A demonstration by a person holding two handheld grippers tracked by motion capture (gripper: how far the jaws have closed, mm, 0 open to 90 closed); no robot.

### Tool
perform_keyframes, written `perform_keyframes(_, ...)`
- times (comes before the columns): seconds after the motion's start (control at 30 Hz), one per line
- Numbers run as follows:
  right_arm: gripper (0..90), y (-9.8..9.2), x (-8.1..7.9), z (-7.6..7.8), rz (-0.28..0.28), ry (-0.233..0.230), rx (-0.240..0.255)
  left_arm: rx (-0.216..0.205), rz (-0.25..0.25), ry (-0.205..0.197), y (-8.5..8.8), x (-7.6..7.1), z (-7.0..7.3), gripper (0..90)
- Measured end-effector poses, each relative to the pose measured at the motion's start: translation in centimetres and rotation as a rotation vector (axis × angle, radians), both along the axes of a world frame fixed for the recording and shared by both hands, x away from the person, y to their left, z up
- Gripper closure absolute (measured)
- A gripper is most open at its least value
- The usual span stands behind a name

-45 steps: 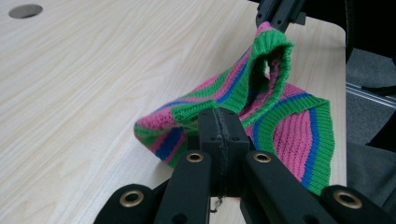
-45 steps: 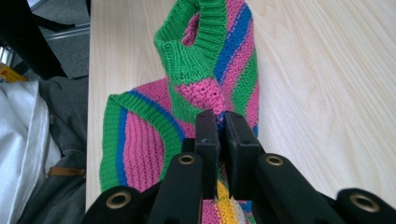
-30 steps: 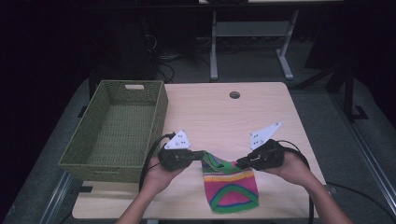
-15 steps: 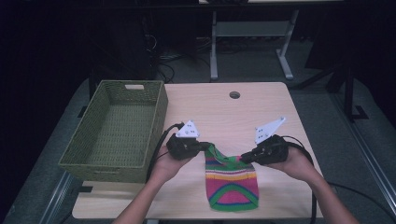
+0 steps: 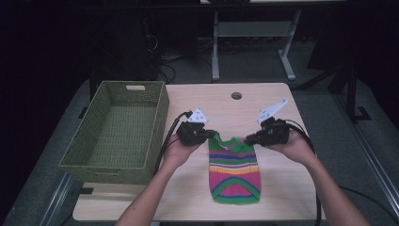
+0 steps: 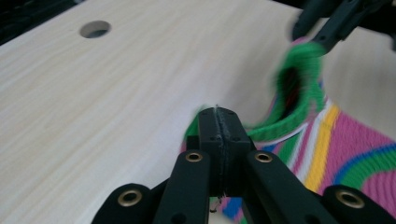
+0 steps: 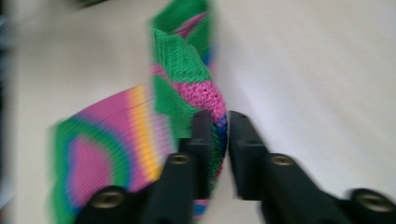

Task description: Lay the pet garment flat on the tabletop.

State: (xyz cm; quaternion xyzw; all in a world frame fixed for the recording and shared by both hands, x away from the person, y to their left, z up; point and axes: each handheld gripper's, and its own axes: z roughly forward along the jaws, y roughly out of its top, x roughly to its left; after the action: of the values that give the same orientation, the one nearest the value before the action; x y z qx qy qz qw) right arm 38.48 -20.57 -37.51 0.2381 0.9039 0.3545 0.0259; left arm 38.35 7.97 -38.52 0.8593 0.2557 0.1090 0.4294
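Knitted striped sweater (image 5: 234,168) lies flat on the table (image 5: 263,96); my left gripper (image 5: 210,135) pinches its shoulder, my right gripper (image 5: 246,139) has just been opening around the other; basket (image 5: 117,132) stays empty.

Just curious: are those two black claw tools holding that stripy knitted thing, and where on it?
The left gripper is clamped on the striped knit garment at its top left corner. The right gripper, jaws just opening, has the top right corner between them, seemingly loose.

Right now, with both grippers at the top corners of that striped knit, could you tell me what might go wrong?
The right gripper has just been opening with the striped knit between its jaws, so that corner may drop and fold over. The left gripper is shut on the other corner; pulling alone could drag the piece askew across the table.
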Motion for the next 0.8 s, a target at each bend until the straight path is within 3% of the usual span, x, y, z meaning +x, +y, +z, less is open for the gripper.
perform_keyframes(0.03,70.1,0.0,0.0,0.0,0.0,0.0,0.0,0.0,0.0,0.0,0.0,0.0,0.0,86.9)
perform_keyframes(0.07,65.8,-0.2,1.9,-0.2,-0.114,0.005,0.01,-0.007,0.046,0.01,-0.2,1.0,-0.4,80.9)
perform_keyframes(0.1,65.8,-0.2,1.9,-0.2,-0.114,0.005,0.01,-0.007,0.046,0.01,-0.2,1.0,-0.4,80.2)
perform_keyframes(0.13,65.2,-0.7,3.0,-0.6,-0.169,-0.008,0.003,0.009,0.055,0.026,-0.2,1.6,-0.7,79.4)
perform_keyframes(0.17,65.2,-0.7,3.0,-0.6,-0.169,-0.008,0.003,0.009,0.055,0.026,-0.2,1.6,-0.7,78.6)
perform_keyframes(0.2,63.6,-1.1,3.4,-1.1,-0.197,0.019,0.019,0.005,0.063,0.038,0.0,1.7,-1.0,77.4)
perform_keyframes(0.43,60.6,-1.6,2.5,-2.4,-0.173,0.048,0.003,-0.003,0.056,0.051,0.9,1.1,-1.6,68.8)
perform_keyframes(0.8,49.0,-1.0,-1.2,-3.8,-0.073,0.059,-0.041,0.038,-0.037,0.089,0.4,-2.2,-3.3,54.3)
